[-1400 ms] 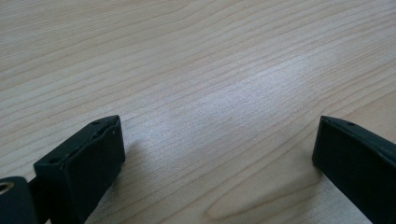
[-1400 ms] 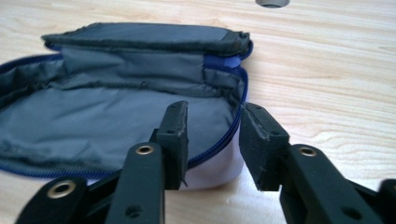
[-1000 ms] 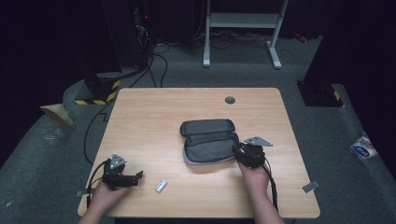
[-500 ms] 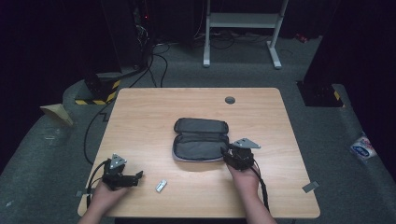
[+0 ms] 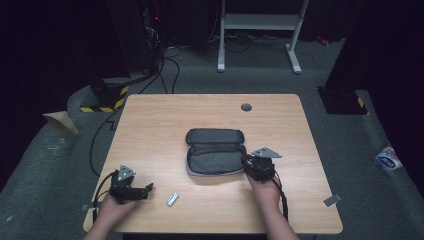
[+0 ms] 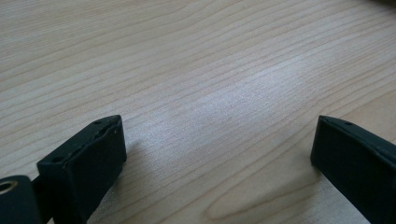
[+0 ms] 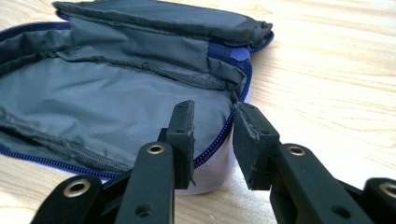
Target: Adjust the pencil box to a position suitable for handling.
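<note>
I have the right gripper [image 7: 212, 135] straddling the near rim of the open pouch [image 5: 215, 152] at desk [image 5: 150, 120] centre; its jaws have just been closing, with the zip edge between them but not visibly pinched, to steady the soft grey fabric shell. My left gripper [image 5: 145, 189] rests wide open and empty at 7 o'clock, beside a small silvery stick [image 5: 172, 199].

Grey pouch [image 5: 216, 152], blue zip; pale wood table [image 5: 165, 120]
</note>
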